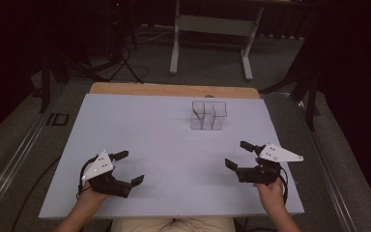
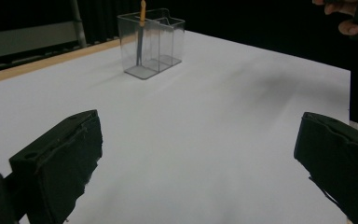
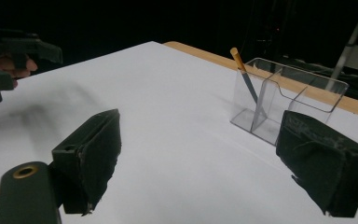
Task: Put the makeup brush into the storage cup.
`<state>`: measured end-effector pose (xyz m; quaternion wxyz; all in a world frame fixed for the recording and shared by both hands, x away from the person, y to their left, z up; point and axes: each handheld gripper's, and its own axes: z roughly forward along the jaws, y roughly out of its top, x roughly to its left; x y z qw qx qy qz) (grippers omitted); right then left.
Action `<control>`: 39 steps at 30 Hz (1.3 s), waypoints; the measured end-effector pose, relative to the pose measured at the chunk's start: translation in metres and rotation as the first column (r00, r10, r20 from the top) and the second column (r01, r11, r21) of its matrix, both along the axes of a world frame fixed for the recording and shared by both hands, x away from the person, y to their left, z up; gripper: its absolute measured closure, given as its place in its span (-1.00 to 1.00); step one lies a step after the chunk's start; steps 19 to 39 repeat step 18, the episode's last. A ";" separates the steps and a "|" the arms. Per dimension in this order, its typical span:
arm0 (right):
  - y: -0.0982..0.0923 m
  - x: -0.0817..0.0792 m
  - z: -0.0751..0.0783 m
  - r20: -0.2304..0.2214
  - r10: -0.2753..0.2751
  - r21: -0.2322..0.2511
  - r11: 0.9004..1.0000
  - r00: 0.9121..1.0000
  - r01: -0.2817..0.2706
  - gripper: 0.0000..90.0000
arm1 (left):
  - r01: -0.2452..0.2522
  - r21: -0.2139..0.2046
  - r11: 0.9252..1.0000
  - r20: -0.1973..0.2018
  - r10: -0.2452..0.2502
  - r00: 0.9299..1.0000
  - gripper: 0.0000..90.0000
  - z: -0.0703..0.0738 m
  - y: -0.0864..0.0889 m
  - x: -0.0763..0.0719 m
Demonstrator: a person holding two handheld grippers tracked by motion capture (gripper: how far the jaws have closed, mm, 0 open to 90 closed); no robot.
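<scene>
Pencil [image 3: 242, 70] stands in the clear organizer [image 1: 208, 115], far-centre of the white table [image 1: 164, 145]. Long axis is near vertical with a lean: in the right gripper view the orange top end tips up-left, lower end goes down into the compartment at that view's left. In the left gripper view [image 2: 141, 28] it looks almost upright, orange end poking above the rim. Lower tip is hard to read through the plastic walls, so I can't tell where it touches the floor of the box. From the high view the pencil is too small to make out; only an orange speck near the box's back edge.

Organizer has divided compartments, see-through, rims partly washed out against the table.

My left gripper [image 1: 125, 169] sits near-left on the table, jaws spread wide, nothing between them. My right gripper [image 1: 239, 154] sits near-right, jaws also wide, holding nothing. Both well apart from the organizer. In each gripper view the jaw bottoms are cut off by the frame. Room beyond the table is dark, detail lost.
</scene>
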<state>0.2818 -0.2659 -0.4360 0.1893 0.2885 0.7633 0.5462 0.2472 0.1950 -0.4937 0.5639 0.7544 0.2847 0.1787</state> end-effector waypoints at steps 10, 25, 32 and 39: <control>-0.001 0.001 -0.003 -0.005 -0.002 -0.013 1.000 1.000 0.002 -0.69 | -0.004 0.009 1.000 0.020 0.004 1.000 -0.96 0.002 0.000 -0.002; -0.001 0.002 -0.005 -0.016 -0.004 -0.013 1.000 1.000 0.004 -0.69 | -0.006 0.002 1.000 0.021 0.006 1.000 -0.96 0.002 0.001 -0.001; -0.001 0.002 -0.005 -0.016 -0.004 -0.013 1.000 1.000 0.004 -0.69 | -0.006 0.002 1.000 0.021 0.006 1.000 -0.96 0.002 0.001 -0.001; -0.001 0.002 -0.005 -0.016 -0.004 -0.013 1.000 1.000 0.004 -0.69 | -0.006 0.002 1.000 0.021 0.006 1.000 -0.96 0.002 0.001 -0.001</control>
